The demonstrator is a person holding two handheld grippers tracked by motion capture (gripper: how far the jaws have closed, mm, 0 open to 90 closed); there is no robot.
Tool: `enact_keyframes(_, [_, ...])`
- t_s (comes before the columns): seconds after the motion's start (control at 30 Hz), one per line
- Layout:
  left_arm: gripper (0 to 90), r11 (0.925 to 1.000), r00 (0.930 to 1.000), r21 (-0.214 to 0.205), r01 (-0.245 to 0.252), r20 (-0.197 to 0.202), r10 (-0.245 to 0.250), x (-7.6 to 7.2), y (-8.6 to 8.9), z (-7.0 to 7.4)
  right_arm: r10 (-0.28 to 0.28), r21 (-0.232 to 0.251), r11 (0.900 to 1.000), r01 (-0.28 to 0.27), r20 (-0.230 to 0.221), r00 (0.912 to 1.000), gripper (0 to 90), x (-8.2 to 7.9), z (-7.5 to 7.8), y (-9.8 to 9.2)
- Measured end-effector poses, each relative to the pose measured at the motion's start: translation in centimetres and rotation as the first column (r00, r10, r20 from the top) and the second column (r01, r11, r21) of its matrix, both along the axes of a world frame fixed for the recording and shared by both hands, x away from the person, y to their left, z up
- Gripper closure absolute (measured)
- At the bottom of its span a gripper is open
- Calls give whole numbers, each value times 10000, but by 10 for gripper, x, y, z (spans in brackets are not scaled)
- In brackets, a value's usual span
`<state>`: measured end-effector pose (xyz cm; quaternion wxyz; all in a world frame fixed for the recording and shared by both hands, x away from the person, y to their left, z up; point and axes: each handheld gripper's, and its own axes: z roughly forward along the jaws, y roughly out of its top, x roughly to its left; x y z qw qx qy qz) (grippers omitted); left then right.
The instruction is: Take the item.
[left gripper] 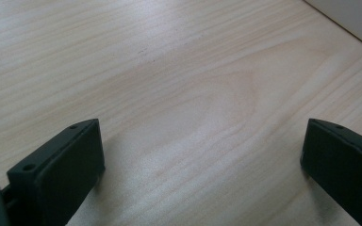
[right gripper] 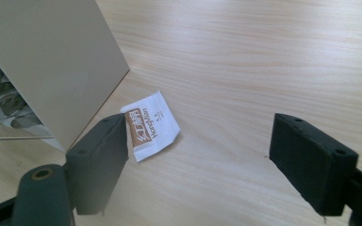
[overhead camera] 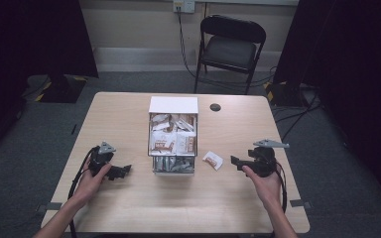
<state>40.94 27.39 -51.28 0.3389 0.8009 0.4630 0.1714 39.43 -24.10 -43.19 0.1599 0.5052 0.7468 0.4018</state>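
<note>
A white box [overhead camera: 173, 105] full of brown-and-white snack packets [overhead camera: 171, 139] stands in the middle of the table. One loose packet [overhead camera: 212, 159] lies on the wood just right of the box; in the right gripper view this packet [right gripper: 152, 125] lies flat beside the box wall [right gripper: 56, 61]. My right gripper [overhead camera: 235, 161] is open to the right of the packet, which it does not touch, and its jaws [right gripper: 198, 155] stand wide with nothing between them. My left gripper [overhead camera: 125, 170] rests open on the table left of the box, its jaws [left gripper: 202, 165] over bare wood.
The light wooden table [overhead camera: 129, 119] has a dark round cable hole [overhead camera: 215, 107] at the back right of the box. A black folding chair [overhead camera: 230, 47] stands beyond the far edge. Cables trail from both grippers toward the near edge.
</note>
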Motion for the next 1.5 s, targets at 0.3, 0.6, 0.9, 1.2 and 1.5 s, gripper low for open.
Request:
enact_keyframes(0.3, [0, 10000, 10000, 1, 0, 1, 0, 0, 0, 0, -476, -56, 9989, 476, 38, 9989, 178, -11, -8, -26])
enact_keyframes(0.6, [0, 10000, 10000, -1, -2, 2, 2, 0, 0, 0, -1338, -828, 9882, 1285, -622, 9891, 175, -12, -30, -51])
enact_keyframes(0.9, [0, 10000, 10000, 1, -1, 1, 1, 0, 0, 0, -2438, -1745, 9594, 2214, -1191, 9625, 179, -7, -54, -61])
enact_keyframes(1.2, [0, 10000, 10000, 4, 2, 2, -2, 0, 0, 0, -2991, -2284, 9323, 2805, -508, 9529, 43, -8, -68, -44])
enact_keyframes(1.5, [0, 10000, 10000, 5, 3, -1, -3, 0, 0, 0, -2985, -2184, 9330, 2859, -261, 9541, 16, -11, -71, -40])
